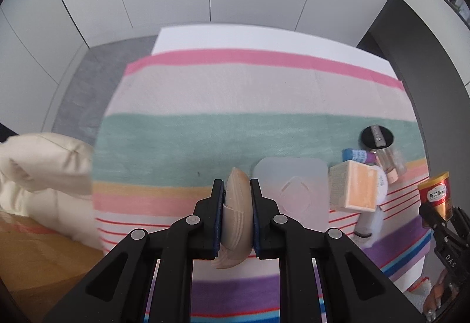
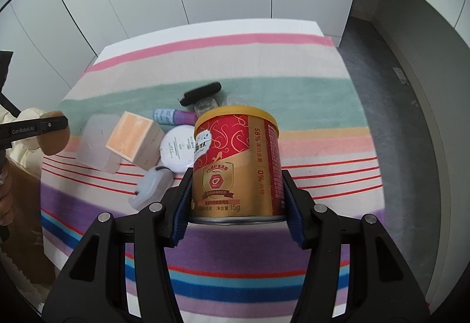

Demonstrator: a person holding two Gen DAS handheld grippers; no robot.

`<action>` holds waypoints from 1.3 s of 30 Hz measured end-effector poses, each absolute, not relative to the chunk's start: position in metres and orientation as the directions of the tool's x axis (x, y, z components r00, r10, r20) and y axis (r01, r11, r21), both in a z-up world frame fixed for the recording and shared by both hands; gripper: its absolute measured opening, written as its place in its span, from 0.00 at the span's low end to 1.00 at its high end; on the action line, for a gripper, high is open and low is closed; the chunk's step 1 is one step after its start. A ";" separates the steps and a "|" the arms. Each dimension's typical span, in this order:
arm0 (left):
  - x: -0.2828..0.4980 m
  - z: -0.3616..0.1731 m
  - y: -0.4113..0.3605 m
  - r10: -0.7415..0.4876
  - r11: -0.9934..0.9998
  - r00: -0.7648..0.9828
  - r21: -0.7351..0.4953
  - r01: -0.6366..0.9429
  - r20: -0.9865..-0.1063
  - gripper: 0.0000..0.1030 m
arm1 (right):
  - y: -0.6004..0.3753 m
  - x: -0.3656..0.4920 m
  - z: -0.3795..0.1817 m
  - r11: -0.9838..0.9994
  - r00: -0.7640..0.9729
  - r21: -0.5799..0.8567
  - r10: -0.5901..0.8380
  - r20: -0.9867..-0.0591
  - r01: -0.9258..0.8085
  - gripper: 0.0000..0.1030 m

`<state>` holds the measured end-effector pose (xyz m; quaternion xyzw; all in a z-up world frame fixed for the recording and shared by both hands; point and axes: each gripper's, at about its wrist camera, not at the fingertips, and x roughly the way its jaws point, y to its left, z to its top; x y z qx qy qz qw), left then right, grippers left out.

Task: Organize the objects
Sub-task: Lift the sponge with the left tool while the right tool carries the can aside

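The left claw clamps a rigid, light wooden piece across its flat faces; the right claw grips a smooth, slippery can low on its wall.

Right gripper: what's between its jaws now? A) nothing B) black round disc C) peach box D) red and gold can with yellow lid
D: in the right wrist view the right gripper has its jaws pressed on both sides of the red and gold can; the peach box lies apart on the striped cloth.

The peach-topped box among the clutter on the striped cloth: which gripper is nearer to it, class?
Hard to call. The left gripper, shut on a wooden piece, has only the frosted tub between it and the box. The right gripper, clamping the red can, hangs beyond the box's other side.
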<state>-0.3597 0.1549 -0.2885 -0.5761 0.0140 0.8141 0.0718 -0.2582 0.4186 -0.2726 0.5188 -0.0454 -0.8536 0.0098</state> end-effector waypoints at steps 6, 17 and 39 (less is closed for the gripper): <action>-0.345 -0.238 0.155 0.061 -0.990 -0.377 -0.008 -0.140 -0.924 0.16 | 0.418 -0.254 -0.230 -0.997 -0.495 0.070 -0.049 -0.868 -0.024 0.55; -0.313 -0.129 0.170 0.124 -0.985 -0.454 -0.054 -0.163 -0.882 0.16 | 0.410 -0.237 -0.107 -0.999 -0.603 0.038 -0.038 -0.797 0.012 0.55; -0.243 0.004 0.166 0.121 -0.988 -0.543 -0.050 -0.144 -0.831 0.17 | 0.392 -0.180 0.031 -0.997 -0.682 0.041 -0.077 -0.728 0.069 0.55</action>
